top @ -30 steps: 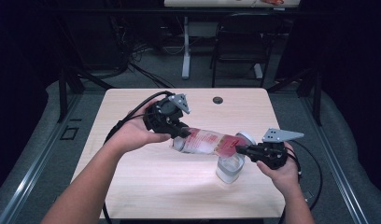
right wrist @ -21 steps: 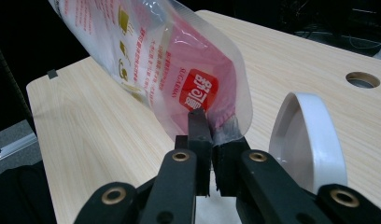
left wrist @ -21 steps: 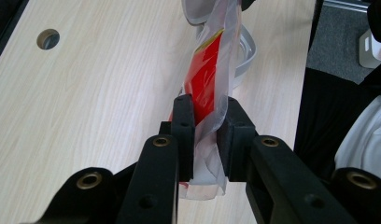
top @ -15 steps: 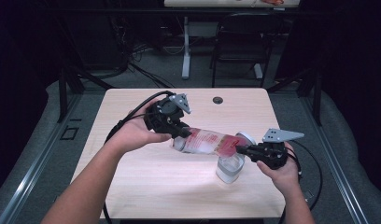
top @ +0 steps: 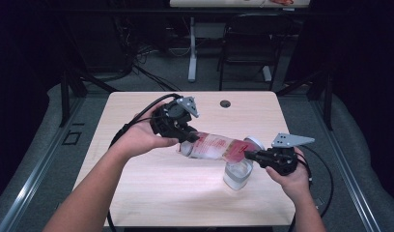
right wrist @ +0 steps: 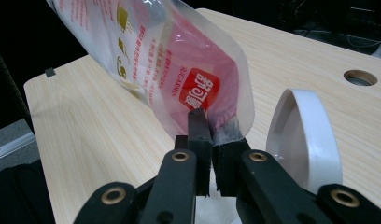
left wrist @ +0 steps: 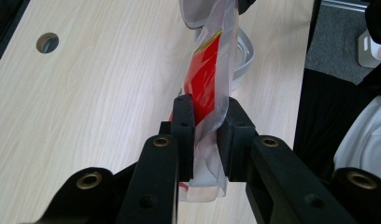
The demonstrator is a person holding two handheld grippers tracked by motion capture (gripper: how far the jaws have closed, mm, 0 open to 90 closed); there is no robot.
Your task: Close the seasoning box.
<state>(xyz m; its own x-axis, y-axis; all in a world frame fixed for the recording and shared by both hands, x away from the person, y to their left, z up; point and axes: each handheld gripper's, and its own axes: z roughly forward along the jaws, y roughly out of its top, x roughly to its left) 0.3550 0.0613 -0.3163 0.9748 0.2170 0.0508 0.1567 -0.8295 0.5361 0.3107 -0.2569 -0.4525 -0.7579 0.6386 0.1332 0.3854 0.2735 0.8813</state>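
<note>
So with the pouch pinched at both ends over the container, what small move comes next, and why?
Probably raise the left gripper a little so the plastic pouch tips more steeply. Both grippers are shut on its ends, and the right gripper holds the lower end just above the clear container, so the contents would slide down.

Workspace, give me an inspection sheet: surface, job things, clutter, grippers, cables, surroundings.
Surface: light wood table with a round hole.
Job's things: clear pouch with red print held off the table at both ends; clear container beneath its right end, white lid alongside.
Clutter: nothing seen.
Grippers: left gripper and right gripper both shut on the pouch.
Cables: black cable loops across the table.
Surroundings: dark room, chair beyond.
</note>
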